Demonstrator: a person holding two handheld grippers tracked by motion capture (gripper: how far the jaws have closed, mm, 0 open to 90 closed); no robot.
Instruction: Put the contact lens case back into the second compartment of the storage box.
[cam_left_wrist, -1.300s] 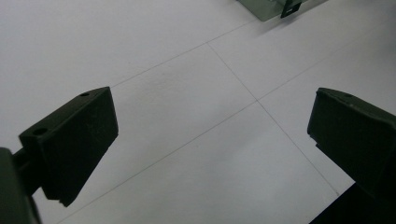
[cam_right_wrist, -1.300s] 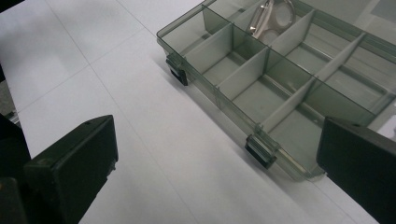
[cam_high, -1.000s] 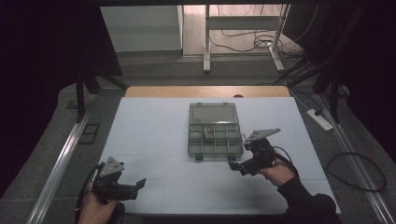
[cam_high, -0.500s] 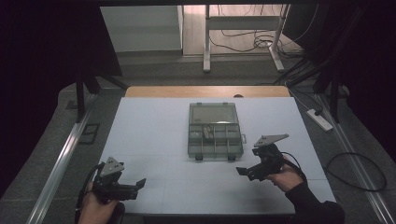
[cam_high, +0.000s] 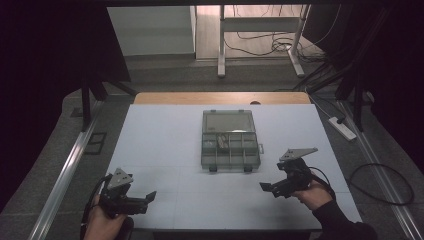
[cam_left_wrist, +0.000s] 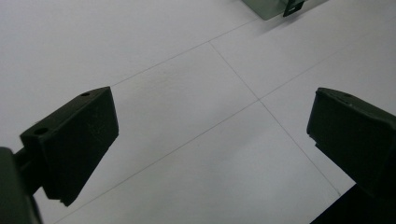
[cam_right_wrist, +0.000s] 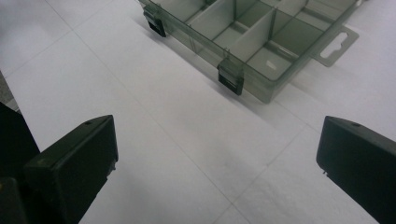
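Organizer box: a translucent grey-green plastic compartment box lies open at the middle of the white table top, its lid laid flat on the far side; a few small pieces sit in one far-row compartment, too small to identify.
Box latches: two dark clips hang on the box's near wall, a hang tab at its right end.
Left gripper: the black two-jaw left gripper hovers well apart from the box, near-left of it, jaws spread wide with nothing between them.
Right gripper: the black right gripper hovers near the box's near-right corner, jaws released, empty, apart from the box.
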